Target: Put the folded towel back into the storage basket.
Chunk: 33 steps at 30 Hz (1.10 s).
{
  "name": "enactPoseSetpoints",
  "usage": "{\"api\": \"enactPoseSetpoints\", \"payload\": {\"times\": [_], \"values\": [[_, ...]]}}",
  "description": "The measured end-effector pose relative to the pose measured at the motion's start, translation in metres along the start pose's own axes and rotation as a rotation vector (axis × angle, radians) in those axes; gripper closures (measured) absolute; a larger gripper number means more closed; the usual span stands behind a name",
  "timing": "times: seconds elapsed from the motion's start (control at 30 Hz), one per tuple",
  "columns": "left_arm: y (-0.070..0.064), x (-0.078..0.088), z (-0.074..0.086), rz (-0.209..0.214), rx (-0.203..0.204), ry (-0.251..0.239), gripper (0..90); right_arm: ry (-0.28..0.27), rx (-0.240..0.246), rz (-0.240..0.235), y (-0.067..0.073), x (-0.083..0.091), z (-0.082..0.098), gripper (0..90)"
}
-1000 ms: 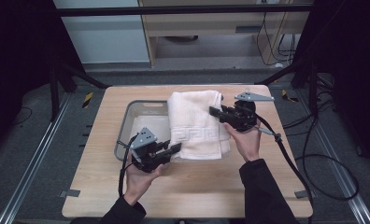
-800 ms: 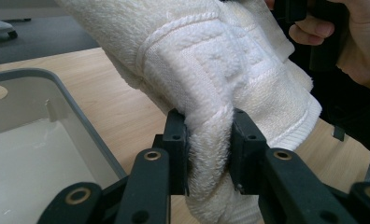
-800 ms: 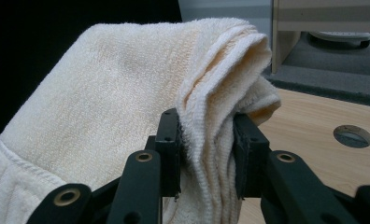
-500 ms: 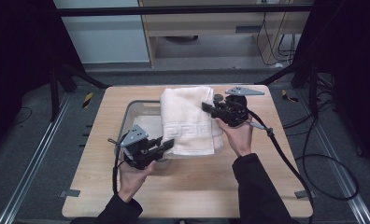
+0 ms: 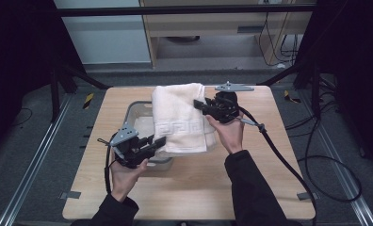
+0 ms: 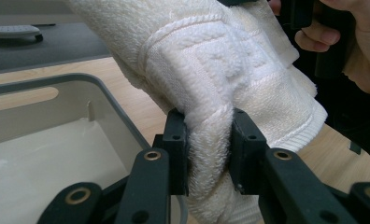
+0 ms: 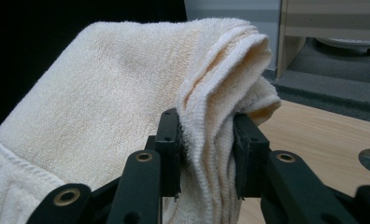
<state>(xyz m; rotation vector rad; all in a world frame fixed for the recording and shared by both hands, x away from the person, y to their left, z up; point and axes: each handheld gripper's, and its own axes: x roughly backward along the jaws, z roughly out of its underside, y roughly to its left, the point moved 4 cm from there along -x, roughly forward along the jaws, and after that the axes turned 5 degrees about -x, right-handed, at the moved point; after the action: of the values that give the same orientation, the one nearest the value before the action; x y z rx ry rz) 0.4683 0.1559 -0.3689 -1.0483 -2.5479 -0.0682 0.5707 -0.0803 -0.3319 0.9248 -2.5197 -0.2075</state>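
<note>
From the high view, you are carrying the folded towel (image 5: 181,117) over the grey bin (image 5: 138,123). In the left gripper view, the left gripper (image 6: 208,140) is clamping its near hem; in the right gripper view, the right gripper (image 7: 206,140) is pinching the stacked far edges. Keep both level, lowering together.

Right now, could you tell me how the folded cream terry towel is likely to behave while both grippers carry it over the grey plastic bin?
The folded cream terry towel is probably floppy: it bulges between the left gripper pads. It likely grips well, since the right gripper pinches several fuzzy layers. Its unsupported middle may sag toward the grey plastic bin.
</note>
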Motion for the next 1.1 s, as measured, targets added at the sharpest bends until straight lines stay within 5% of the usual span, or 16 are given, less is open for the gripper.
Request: {"api": "enactPoseSetpoints", "payload": {"times": [1.1], "values": [[0.051,0.031,0.008,-0.123,0.068,0.008,70.6,0.007,0.019,-0.001,0.041,-0.058,-0.01,68.0]]}}
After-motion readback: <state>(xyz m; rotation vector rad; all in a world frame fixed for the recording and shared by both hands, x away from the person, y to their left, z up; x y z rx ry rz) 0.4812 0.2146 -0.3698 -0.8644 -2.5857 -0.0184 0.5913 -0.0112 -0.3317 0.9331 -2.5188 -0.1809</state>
